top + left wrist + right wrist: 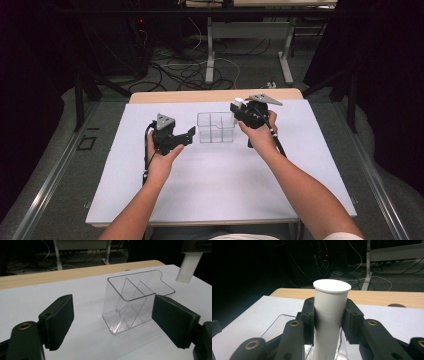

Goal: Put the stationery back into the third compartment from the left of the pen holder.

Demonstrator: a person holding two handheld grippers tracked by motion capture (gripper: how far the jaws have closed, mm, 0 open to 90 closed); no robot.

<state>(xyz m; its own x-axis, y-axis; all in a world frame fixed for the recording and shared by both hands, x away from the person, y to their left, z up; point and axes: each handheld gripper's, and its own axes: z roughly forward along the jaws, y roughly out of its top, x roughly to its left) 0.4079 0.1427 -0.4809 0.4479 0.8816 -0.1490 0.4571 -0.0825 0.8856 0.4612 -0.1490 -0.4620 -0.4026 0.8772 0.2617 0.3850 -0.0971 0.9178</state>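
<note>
My right claw [239, 108] is clamped on a white tube [331, 312], pads pressing both sides just under its flared top, tube upright between the jaws. In the right claw's own view the tube's lower end hangs over the clear divided box [277, 325], but I cannot tell whether it is inside a compartment or just above the rim. In the high view the tube [239, 101] shows as a small white cap at the box's far right corner.

My left claw [186, 136] stands wide, nothing between the jaws, no pad touching anything. It sits just beside the left side of the clear box [216, 127], pointing toward it. In the left claw's view the box [136, 302] stands upright ahead between the two jaws, apart from both, with two inner dividers visible, and the tube's white end [188, 267] hangs above its far right edge.

Box rests on the white sheet [220, 175] covering the surface, toward the far middle; wooden edge [165, 96] shows beyond the sheet
</note>
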